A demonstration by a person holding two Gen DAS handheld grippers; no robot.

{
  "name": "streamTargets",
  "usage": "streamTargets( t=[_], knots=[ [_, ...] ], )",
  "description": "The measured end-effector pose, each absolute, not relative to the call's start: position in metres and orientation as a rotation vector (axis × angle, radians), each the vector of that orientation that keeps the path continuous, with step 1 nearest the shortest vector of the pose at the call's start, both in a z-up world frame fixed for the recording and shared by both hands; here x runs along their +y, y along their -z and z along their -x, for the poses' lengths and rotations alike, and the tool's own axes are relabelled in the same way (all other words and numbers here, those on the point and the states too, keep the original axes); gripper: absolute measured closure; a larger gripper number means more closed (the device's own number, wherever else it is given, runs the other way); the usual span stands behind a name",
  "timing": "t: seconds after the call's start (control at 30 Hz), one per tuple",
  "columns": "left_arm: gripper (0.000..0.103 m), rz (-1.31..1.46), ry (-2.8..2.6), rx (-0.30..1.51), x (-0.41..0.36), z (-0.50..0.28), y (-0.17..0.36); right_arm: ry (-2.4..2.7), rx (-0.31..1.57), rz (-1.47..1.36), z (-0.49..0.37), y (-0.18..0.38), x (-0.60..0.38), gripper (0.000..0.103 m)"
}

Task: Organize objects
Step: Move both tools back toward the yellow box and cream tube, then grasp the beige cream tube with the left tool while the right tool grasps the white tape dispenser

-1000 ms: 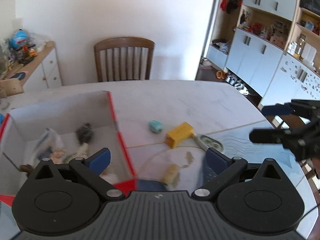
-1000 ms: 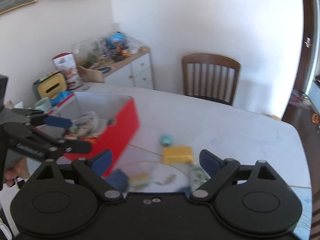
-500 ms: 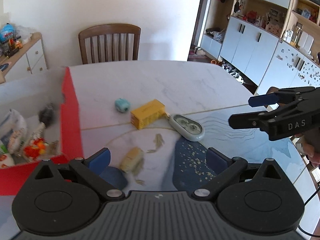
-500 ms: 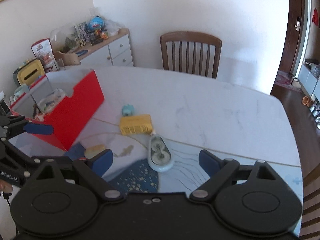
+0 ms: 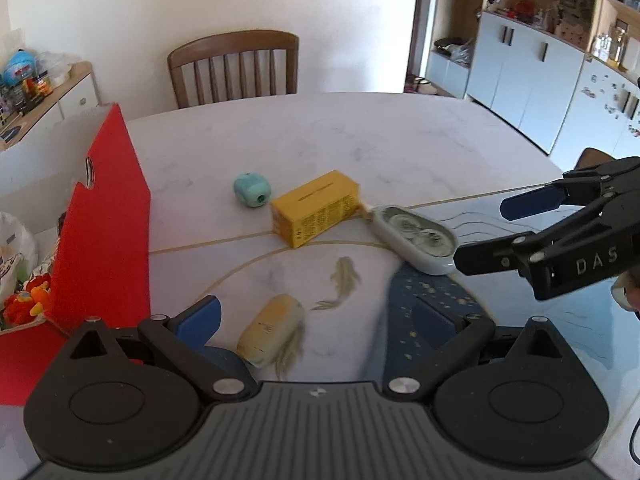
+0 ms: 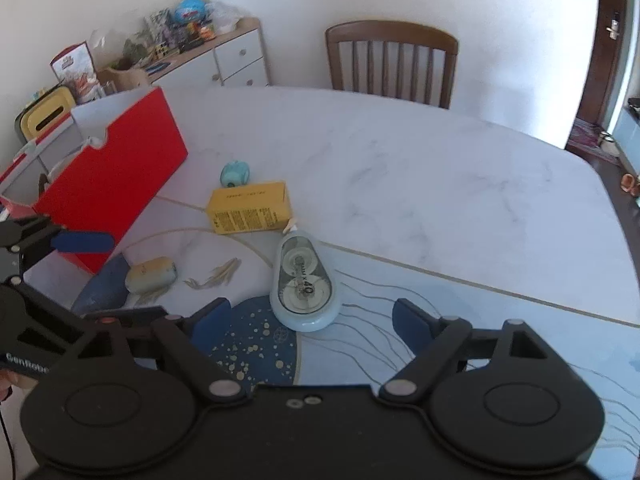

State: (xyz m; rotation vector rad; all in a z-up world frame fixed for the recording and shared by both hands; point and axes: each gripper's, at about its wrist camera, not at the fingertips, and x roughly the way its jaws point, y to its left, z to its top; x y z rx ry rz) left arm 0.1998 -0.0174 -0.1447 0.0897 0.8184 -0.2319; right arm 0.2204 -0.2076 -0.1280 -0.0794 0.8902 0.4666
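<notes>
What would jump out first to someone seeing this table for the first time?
Probably the big red box at the table's left edge, already holding toys. Next, the yellow carton mid-table, with a pale blue correction-tape dispenser just in front of the right tongs, which are open and empty.

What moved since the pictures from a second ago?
Both grippers came down closer to the table. The right gripper now sits just over the correction tape, its jaws open and closing a little, nothing pressed between them. The left gripper nears the yellowish eraser, open. The yellow box, teal sharpener and red box stayed put.
</notes>
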Motion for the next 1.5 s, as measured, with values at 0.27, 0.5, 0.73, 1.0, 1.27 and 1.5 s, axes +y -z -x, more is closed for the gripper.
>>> streamTargets(
  t=[0.27, 0.5, 0.73, 1.0, 1.27, 1.5],
  knots=[
    [0.002, -0.1, 0.225, 0.838, -0.016, -0.211, 0.161, -0.513, 0.896, 0.115, -0.238, 0.144, -0.195, 0.026],
    [0.02, -0.09, 0.199, 0.873, -0.012, -0.217, 0.169, -0.522, 0.879, 0.144, -0.244, 0.151, -0.189, 0.032],
    [0.04, -0.064, 0.181, 0.88, -0.006, -0.219, 0.17, -0.519, 0.884, 0.171, -0.245, 0.155, -0.185, 0.046],
    [0.067, -0.078, 0.149, 0.885, -0.004, -0.219, 0.167, -0.499, 0.881, 0.184, -0.245, 0.156, -0.181, 0.052],
    [0.083, -0.085, 0.156, 0.912, -0.004, -0.212, 0.162, -0.482, 0.904, 0.164, -0.241, 0.155, -0.18, 0.053],
    [0.083, -0.078, 0.179, 0.92, -0.008, -0.2, 0.158, -0.478, 0.923, 0.132, -0.223, 0.147, -0.184, 0.053]
  ],
)
